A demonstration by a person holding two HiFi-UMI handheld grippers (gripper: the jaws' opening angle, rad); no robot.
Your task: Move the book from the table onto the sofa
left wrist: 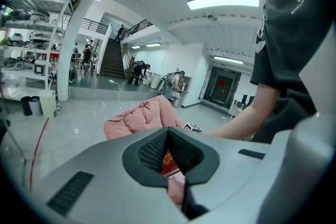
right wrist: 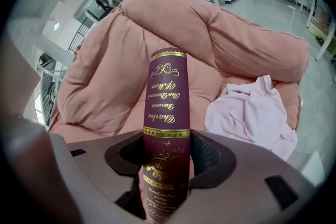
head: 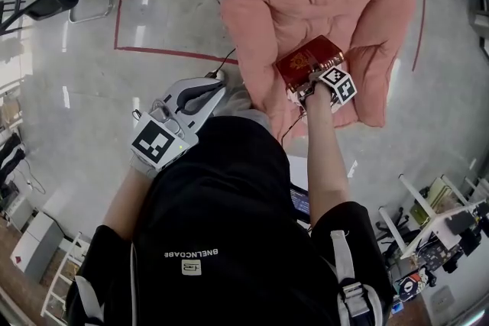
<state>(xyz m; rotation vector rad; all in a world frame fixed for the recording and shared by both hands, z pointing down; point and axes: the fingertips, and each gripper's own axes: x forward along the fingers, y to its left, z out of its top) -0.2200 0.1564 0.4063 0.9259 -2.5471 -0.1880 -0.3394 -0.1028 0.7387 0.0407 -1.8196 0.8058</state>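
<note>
Right hand-held gripper [right wrist: 167, 160] clamps the book [right wrist: 165, 92] above the sofa [right wrist: 105, 76]

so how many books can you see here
1: a dark red book, gripped at its spine by the right hand-held gripper, over the seat of the pink sofa. More could be hidden behind the person.

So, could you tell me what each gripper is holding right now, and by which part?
The right gripper grips the book at its spine edge, near one end, above the sofa. The left gripper holds nothing.
</note>
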